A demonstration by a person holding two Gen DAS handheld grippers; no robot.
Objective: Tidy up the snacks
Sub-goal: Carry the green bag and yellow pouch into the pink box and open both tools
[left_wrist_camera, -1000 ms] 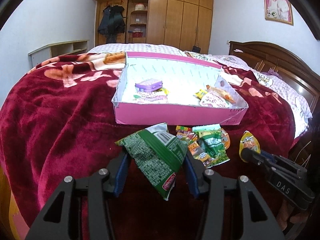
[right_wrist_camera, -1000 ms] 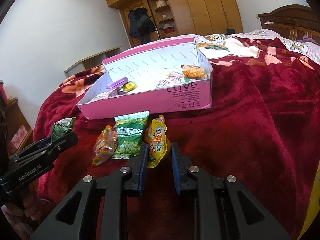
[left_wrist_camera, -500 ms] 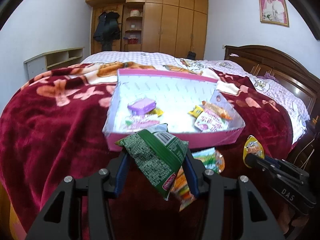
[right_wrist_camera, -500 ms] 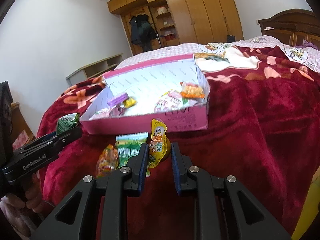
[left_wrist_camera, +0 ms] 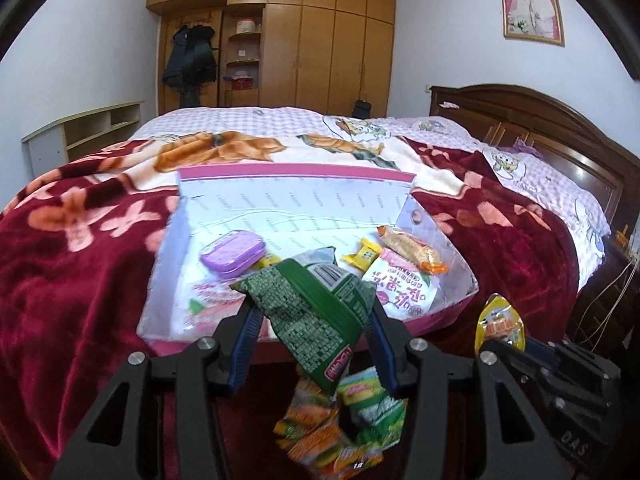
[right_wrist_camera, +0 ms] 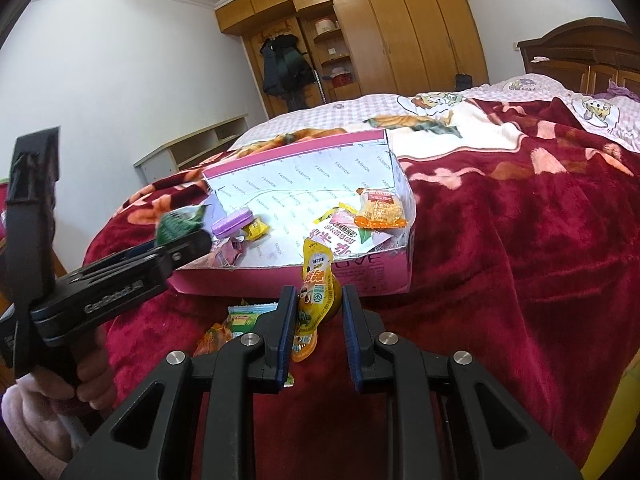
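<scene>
Here, above the near wall of the pink box [left_wrist_camera: 436, 312], the left gripper [left_wrist_camera: 310, 322] pinches a light, crinkly green snack bag [left_wrist_camera: 308, 320] across its middle, while just before that box [right_wrist_camera: 280, 284] the right gripper [right_wrist_camera: 316, 312] clamps a small yellow pouch [right_wrist_camera: 316, 292], probably soft, around its belly.

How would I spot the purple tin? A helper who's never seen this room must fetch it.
On the bed's red blanket sits an open pink box. The purple tin lies inside it, toward the left. Its neighbours are all soft, crinkly packets; it alone is a smooth, rounded hard case.
</scene>
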